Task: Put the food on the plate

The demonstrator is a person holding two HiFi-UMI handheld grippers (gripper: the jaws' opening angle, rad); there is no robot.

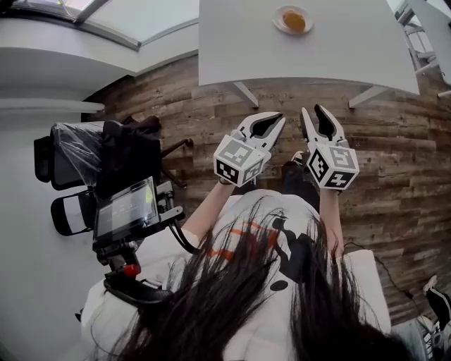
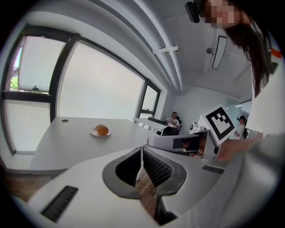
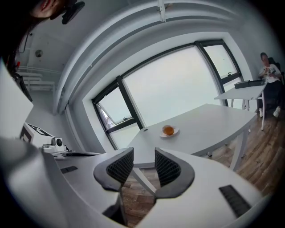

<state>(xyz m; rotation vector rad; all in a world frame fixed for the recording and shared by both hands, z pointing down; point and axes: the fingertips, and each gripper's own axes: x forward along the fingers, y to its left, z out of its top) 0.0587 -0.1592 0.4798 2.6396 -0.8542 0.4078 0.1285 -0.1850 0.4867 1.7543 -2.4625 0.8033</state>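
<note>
Food, a small rounded orange piece point(image 1: 294, 21), is seen resting in the middle of the plate point(image 1: 278, 27), which stands at the top of the head view, right of centre, on the white table point(image 1: 338, 56). No other food is found on the table or anywhere else in the views.

Both tools are held well apart from the plate, low in the middle of the head view, over the wooden floor point(image 1: 176, 106) and short of the table's near edge. The left gripper point(image 1: 273, 120) is drawn together at its tips, with only an oval gap behind them through which the floor is seen; nothing is held. The right gripper point(image 1: 315, 114) is pulled in as far as it goes, a narrow slit being left between its ribbed pads; that slit is empty too. Both are pointed roughly toward the table.

Since the food is already lying on the plate and neither tool is loaded, the placing step is judged complete, or the work is not under way. If any further move were wanted, a step toward the table would be required first, and the jaws would have to be spread before anything could be gripped.
</note>
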